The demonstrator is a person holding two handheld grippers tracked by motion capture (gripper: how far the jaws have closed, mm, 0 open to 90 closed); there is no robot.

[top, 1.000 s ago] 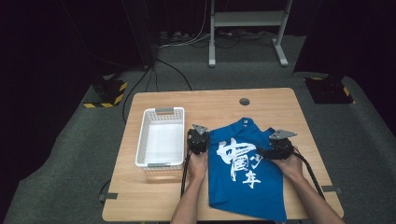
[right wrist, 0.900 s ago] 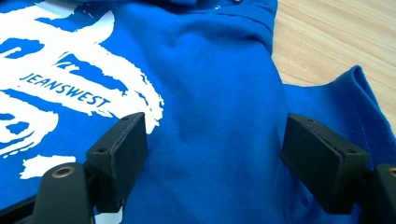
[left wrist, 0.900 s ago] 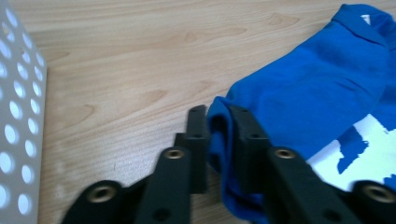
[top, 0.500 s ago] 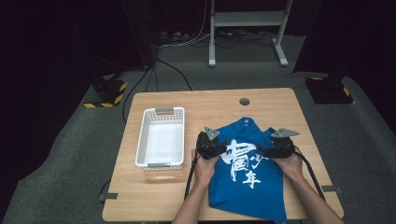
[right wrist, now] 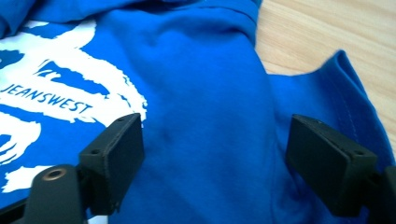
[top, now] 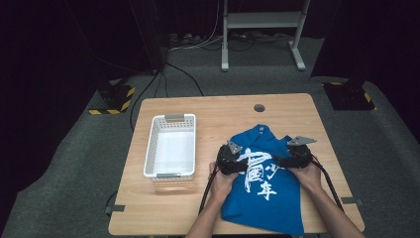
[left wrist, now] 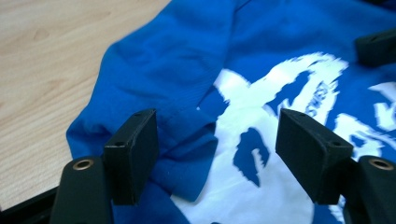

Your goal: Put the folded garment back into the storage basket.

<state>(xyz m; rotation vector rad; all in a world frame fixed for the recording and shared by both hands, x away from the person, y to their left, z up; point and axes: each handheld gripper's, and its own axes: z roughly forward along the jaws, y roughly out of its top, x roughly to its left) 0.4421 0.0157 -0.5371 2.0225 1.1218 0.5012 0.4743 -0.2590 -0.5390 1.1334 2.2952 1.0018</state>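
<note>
The wooden table (top: 198, 218) carries a white slotted basket (top: 171, 147) toward its left and a blue T-shirt (top: 277, 208) toward its right, the two well apart. The basket holds nothing visible.

The T-shirt lies print-side up, white characters across the chest, its hem toward the person's edge of the table. Compared with a second ago, its left side has been drawn inward: the left sleeve that spread out toward the basket is now folded over, and the cloth there is bunched in soft ridges, as the left gripper view shows.

The left gripper (top: 231, 159) rests at the folded left edge of the shirt, having travelled rightward from its earlier place nearer the basket. Its jaws have just been opening; they now stand apart, with folded blue cloth below and between them but neither pad pressing on it. Judgement: the sleeve fold has been laid and released.

The right gripper (top: 292, 159) sits over the shirt's right shoulder, unmoved. Its jaws stand wide, straddling the cloth by the right sleeve (right wrist: 327, 98) without pinching it.

Judgement: folding is at an early stage. One side is turned in; the right sleeve lies unfolded, and that gripper appears placed to take it next.
</note>
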